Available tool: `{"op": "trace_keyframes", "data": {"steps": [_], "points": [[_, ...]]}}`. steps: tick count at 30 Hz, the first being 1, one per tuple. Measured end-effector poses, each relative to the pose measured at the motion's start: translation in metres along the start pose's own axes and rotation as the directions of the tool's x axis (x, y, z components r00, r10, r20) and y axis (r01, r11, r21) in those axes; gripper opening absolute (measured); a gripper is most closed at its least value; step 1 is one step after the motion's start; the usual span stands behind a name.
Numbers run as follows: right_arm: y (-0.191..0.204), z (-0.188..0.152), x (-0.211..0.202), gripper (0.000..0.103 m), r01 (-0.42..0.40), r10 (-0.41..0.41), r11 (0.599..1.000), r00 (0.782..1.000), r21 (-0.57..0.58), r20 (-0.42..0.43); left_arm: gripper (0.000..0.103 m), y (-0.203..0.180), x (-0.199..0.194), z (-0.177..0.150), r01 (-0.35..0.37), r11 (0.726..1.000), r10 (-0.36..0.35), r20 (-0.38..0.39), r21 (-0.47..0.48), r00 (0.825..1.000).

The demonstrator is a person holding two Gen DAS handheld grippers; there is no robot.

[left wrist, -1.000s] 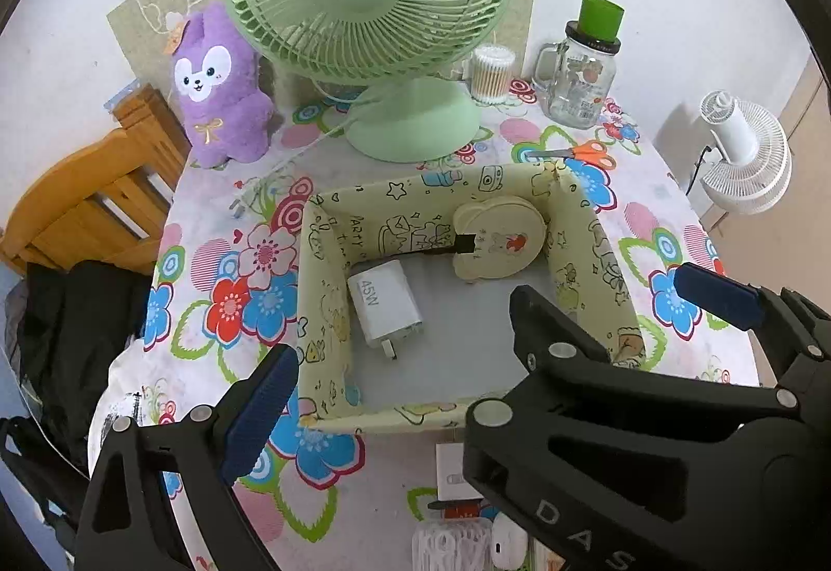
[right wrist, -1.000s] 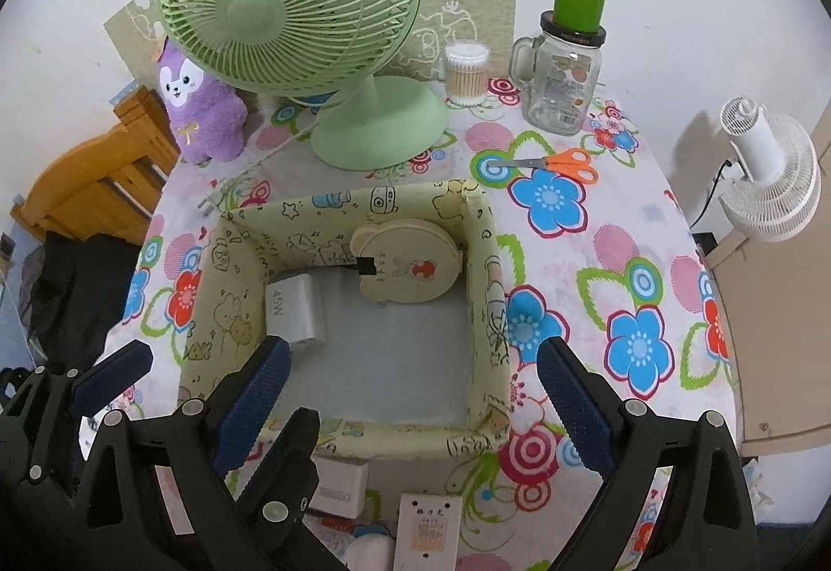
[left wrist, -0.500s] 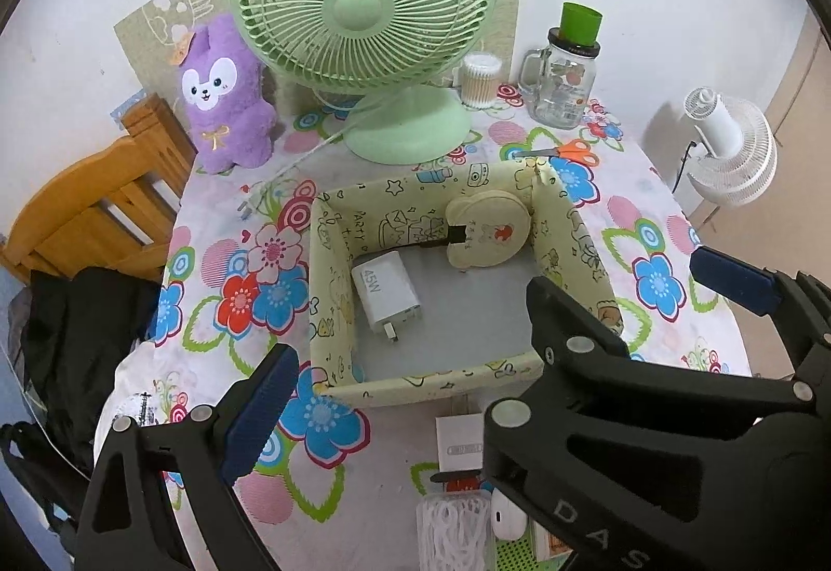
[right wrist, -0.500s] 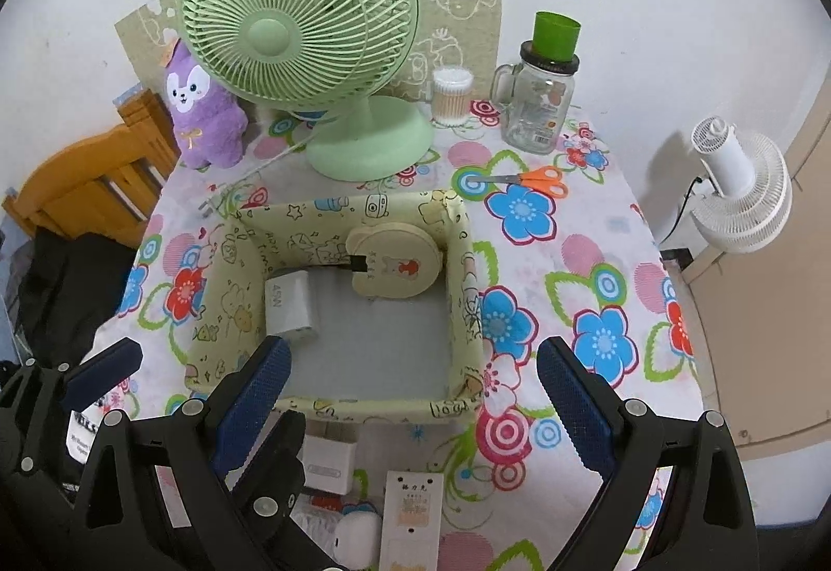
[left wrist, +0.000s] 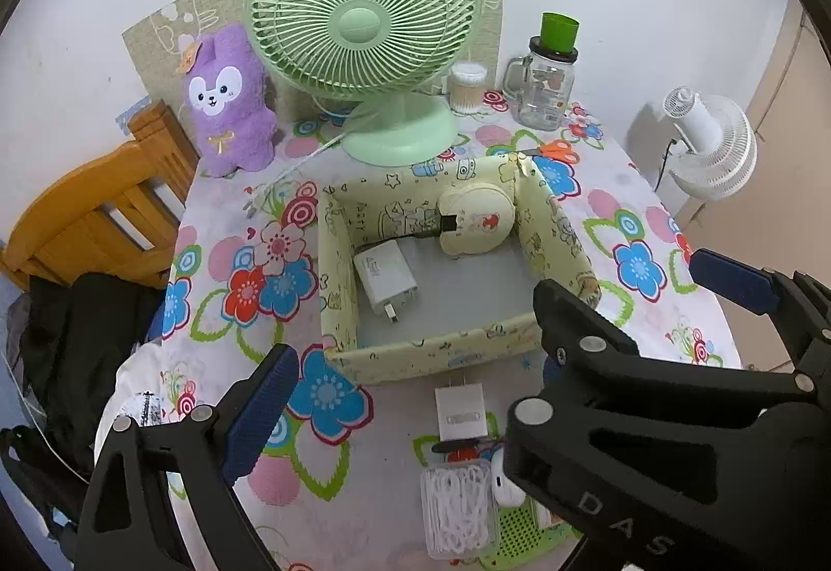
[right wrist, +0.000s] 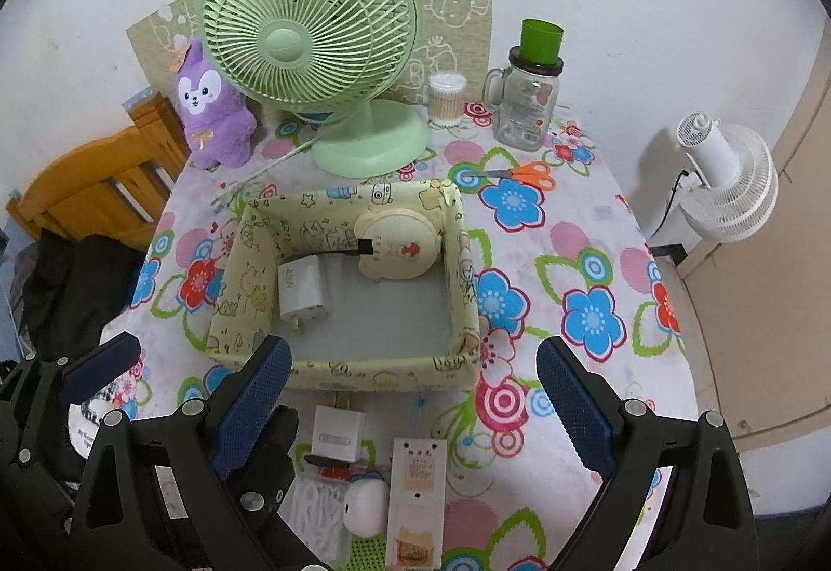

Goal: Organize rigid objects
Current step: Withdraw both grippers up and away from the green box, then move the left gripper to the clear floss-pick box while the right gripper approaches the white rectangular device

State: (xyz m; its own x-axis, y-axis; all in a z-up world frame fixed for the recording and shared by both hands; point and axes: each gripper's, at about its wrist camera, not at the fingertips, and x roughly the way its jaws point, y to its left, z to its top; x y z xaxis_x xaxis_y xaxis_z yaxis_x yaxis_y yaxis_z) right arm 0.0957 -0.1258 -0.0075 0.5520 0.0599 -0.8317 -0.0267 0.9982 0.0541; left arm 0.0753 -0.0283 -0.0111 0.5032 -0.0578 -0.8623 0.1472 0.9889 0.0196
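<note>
Your white charger (left wrist: 385, 278) reads "45W" on its face; it lies flat in the fabric box (left wrist: 431, 356), at the 9 o'clock side of the box floor, long axis running 11 to 5 o'clock with its prongs toward 5. A black cable joins it to the round cream gadget (left wrist: 477, 221) leaning in the box's 1 o'clock corner. Just outside the near wall, at 6 o'clock, a second white plug (right wrist: 337, 434) lies on the flowered surface (right wrist: 587, 259), prongs toward the box, beside a white card (right wrist: 418, 498) with small print too fine to read. Your left claw (left wrist: 483, 337) hangs above the near edge, fingers wide apart and empty; "DAS" shows on its body. Your right claw (right wrist: 410, 394) hovers likewise, spread and holding nothing.
</note>
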Motion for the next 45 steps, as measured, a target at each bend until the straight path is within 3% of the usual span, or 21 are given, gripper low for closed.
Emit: {"op": "trace_keyframes", "data": {"steps": [16,32,45], "points": [[0.003,-0.037,-0.025,0.097,-0.005,0.005,0.999,1.000,0.042,0.004,0.096,0.008,-0.015,-0.032,0.046,0.999,-0.046,-0.003,0.007,0.999],[-0.010,-0.065,-0.029,0.095,-0.058,0.058,0.998,0.998,0.008,-0.003,0.096,0.006,-0.014,-0.062,0.021,0.998,-0.022,-0.013,-0.064,1.000],[-0.030,-0.086,-0.001,0.092,-0.119,0.116,0.992,0.989,-0.029,-0.096,0.096,-0.003,0.012,-0.087,-0.003,0.991,-0.008,-0.085,-0.130,0.996]]}}
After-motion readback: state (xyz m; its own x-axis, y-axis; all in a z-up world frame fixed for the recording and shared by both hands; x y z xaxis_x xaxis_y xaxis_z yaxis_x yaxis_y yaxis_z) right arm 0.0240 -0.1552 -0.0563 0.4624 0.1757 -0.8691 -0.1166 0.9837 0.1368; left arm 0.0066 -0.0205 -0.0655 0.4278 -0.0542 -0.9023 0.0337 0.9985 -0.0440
